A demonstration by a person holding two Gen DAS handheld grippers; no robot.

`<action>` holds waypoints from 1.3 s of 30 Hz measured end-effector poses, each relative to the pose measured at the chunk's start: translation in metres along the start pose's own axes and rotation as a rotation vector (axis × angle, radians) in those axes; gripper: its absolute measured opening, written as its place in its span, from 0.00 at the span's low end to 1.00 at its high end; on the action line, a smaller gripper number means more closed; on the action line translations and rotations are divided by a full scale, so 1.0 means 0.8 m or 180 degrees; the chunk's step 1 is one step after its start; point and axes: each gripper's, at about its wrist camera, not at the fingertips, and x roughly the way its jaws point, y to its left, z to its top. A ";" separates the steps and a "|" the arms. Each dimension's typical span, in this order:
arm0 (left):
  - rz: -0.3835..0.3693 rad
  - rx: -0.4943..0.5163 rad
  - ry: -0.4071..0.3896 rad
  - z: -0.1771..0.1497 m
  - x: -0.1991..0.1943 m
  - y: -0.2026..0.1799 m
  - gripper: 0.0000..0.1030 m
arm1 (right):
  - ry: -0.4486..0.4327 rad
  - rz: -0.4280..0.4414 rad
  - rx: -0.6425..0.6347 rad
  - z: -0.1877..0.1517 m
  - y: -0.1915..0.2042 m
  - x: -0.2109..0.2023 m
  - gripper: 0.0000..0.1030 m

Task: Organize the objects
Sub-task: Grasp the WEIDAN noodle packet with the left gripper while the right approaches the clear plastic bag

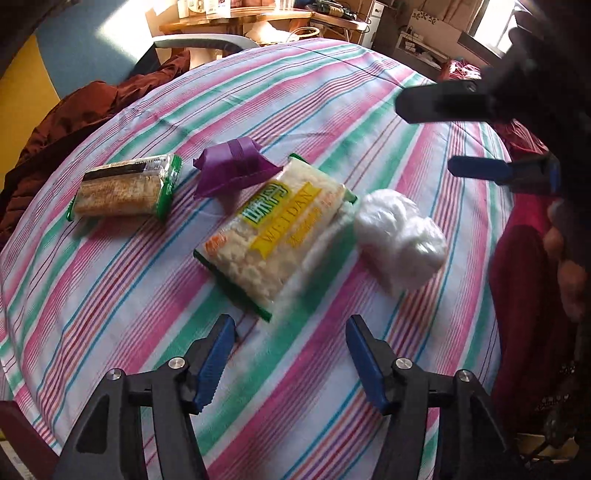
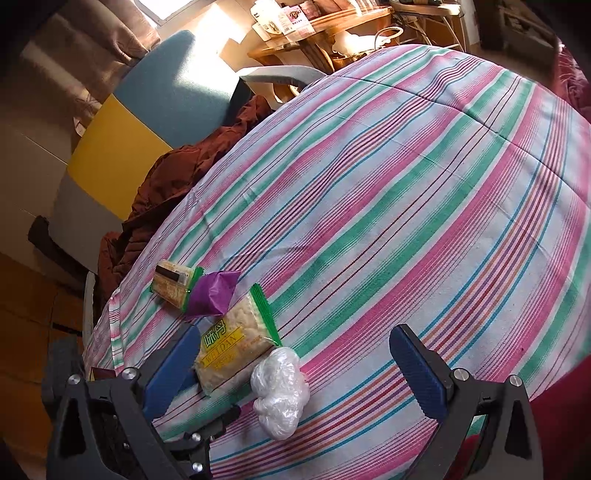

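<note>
On the striped cloth lie a yellow-labelled snack pack, a purple packet, a brown cracker pack with green ends and a crumpled white plastic bag. My left gripper is open and empty, just short of the yellow pack. My right gripper is open and empty, above the white bag and beside the yellow pack. The right gripper also shows in the left wrist view, above the cloth. The purple packet and the cracker pack lie farther left.
A dark red-brown garment lies heaped at the cloth's left edge. A blue and yellow chair and a cluttered wooden desk stand beyond. Red fabric hangs at the right edge.
</note>
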 end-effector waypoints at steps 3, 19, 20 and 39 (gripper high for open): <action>0.0041 -0.0013 -0.0160 -0.004 -0.019 -0.004 0.62 | -0.0029 0.0015 0.0027 -0.001 -0.001 -0.003 1.00; 0.0173 0.0031 -0.0183 0.067 0.019 0.018 0.64 | 0.0065 0.0071 0.0032 0.000 -0.001 0.003 1.00; 0.0169 0.0033 -0.0172 0.072 0.025 0.019 0.64 | 0.0079 0.0074 0.0030 0.000 -0.001 0.004 1.00; 0.0171 0.0206 -0.0191 0.053 0.015 0.011 0.52 | 0.0124 0.0102 0.0062 -0.001 -0.002 0.008 1.00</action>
